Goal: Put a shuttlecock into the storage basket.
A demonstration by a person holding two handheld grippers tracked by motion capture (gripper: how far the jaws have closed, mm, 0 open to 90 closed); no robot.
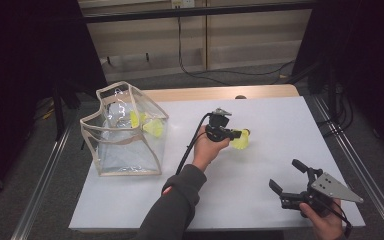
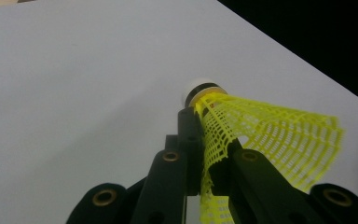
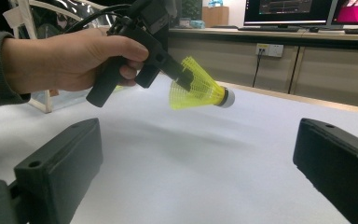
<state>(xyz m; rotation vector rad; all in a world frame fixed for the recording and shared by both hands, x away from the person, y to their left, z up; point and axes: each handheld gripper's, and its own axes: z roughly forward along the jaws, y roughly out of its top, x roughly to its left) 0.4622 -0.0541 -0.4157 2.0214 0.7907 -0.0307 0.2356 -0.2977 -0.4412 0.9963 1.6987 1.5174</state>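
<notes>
Hidden / unclear: inside the clear bag (image 1: 125, 131) at the left of the tabletop (image 1: 260, 165), yellow shapes (image 1: 147, 125) show through the plastic; glare and folds make their count and form hard to tell. In the left gripper view the lower skirt of the shuttlecock (image 2: 261, 135) runs down between the jaws and is cut by the bottom edge. In the right gripper view the left forearm is cut off at the frame's left edge.

Surroundings: the white tabletop has a wooden strip along the far edge. Cables lie on the floor beyond it, and dark frame rails run along both sides. The right gripper view shows cabinets, a wall socket and monitors behind. The bag stands upright with its mouth open, well apart from both grippers.

Left gripper (image 1: 232, 134): held near the tabletop's centre, jaws clenched on the yellow mesh skirt of the shuttlecock. The cork head with its dark band points away past the jaw tips. In the right gripper view the shuttlecock (image 3: 198, 88) is clear of the tabletop, its shadow below.

Right gripper (image 1: 287, 176): at the near right corner, jaws spread wide, nothing between them.
</notes>
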